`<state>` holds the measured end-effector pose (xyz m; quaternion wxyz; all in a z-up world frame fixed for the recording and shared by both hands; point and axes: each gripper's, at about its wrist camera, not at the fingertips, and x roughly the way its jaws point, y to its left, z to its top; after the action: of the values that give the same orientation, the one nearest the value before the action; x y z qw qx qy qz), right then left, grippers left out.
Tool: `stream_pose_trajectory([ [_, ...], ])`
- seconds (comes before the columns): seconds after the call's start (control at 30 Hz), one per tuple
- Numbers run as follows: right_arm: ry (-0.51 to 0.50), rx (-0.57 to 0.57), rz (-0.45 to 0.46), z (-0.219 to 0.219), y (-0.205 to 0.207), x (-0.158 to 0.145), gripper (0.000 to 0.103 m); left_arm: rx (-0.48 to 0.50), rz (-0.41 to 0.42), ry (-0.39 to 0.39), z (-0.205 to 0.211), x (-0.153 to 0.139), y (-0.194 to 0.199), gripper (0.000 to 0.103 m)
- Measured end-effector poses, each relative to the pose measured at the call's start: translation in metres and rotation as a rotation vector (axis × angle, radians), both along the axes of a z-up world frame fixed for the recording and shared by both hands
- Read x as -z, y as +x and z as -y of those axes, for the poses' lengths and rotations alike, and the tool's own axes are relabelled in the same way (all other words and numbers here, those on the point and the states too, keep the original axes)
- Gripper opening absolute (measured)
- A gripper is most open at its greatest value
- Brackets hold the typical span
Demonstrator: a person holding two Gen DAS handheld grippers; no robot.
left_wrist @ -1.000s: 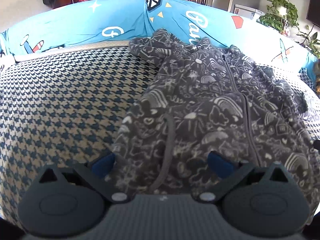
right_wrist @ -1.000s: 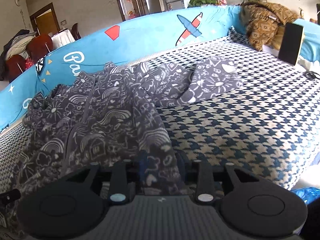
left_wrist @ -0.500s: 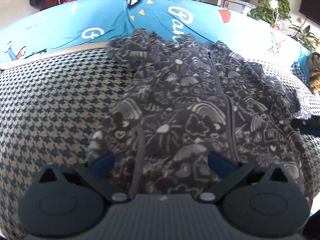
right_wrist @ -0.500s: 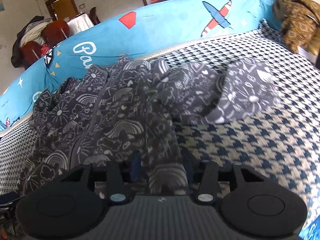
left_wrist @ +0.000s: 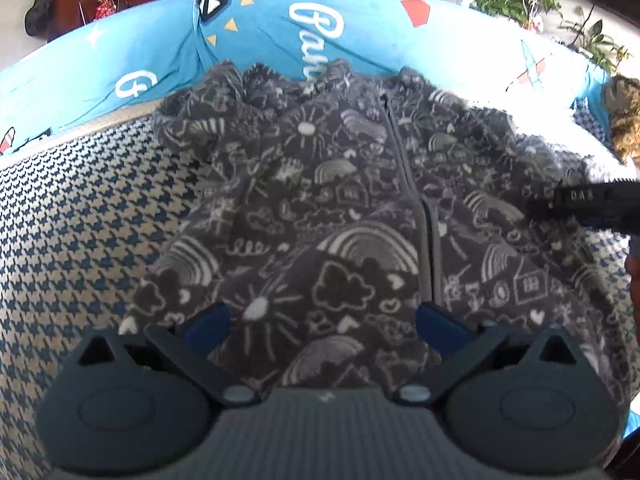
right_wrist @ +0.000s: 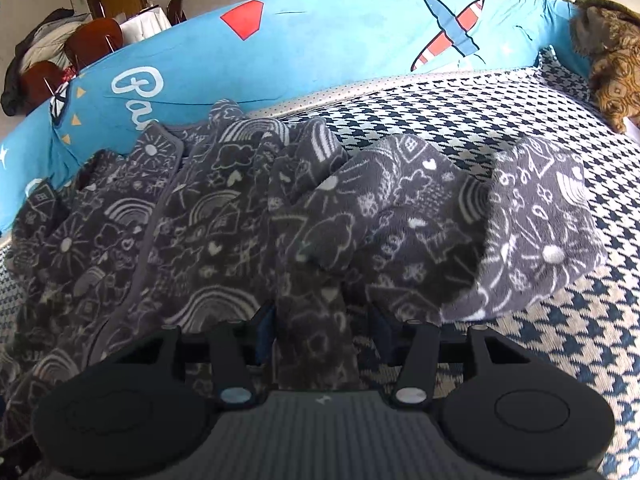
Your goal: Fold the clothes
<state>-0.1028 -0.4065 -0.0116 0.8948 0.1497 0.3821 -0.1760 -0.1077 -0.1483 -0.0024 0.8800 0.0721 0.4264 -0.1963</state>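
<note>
Grey doodle-print fleece garment (left_wrist: 344, 216), zip up the front, spread on houndstooth cover (left_wrist: 80, 216) against blue printed cushion back (left_wrist: 256, 28). One sleeve (right_wrist: 532, 232) thrown out sideways on the cover. Left gripper (left_wrist: 320, 324) over the near hem, blue pads wide apart, fabric between them, not pinched. Right gripper (right_wrist: 320, 332) half open, ridge of fleece standing between the pads; contact with the pads not clear. Brown patterned cushion (right_wrist: 612, 68) at the far corner.

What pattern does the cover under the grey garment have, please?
A dark blue and cream houndstooth cover, clearest in the right wrist view beside the garment.
</note>
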Motion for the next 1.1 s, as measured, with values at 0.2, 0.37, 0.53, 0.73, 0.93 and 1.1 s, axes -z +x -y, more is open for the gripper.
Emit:
stream_pose_trajectory([
  [0.2, -0.039, 0.06, 0.03, 0.01, 0.0, -0.001, 0.009, 0.055, 0.004, 0.118, 0.009, 0.017, -0.022, 0.103],
  [0.37, 0.083, 0.076, 0.032, 0.025, -0.007, -0.004, 0.01, 0.054, -0.021, 0.107, 0.006, 0.015, -0.026, 0.103],
  [0.53, 0.11, 0.05, 0.053, 0.03, -0.024, -0.016, 0.026, 0.037, -0.011, 0.044, 0.005, 0.003, -0.027, 0.103],
  [0.73, 0.128, 0.115, 0.117, 0.056, -0.049, -0.031, 0.028, 0.028, -0.012, -0.008, 0.009, -0.005, -0.019, 0.103],
  [0.93, 0.167, 0.271, 0.151, 0.104, -0.07, -0.036, 0.036, 0.051, -0.02, -0.018, 0.018, -0.011, -0.013, 0.103],
  [1.1, 0.207, 0.408, 0.139, 0.145, -0.084, -0.028, 0.044, 0.104, -0.03, -0.011, 0.031, -0.017, -0.005, 0.103],
])
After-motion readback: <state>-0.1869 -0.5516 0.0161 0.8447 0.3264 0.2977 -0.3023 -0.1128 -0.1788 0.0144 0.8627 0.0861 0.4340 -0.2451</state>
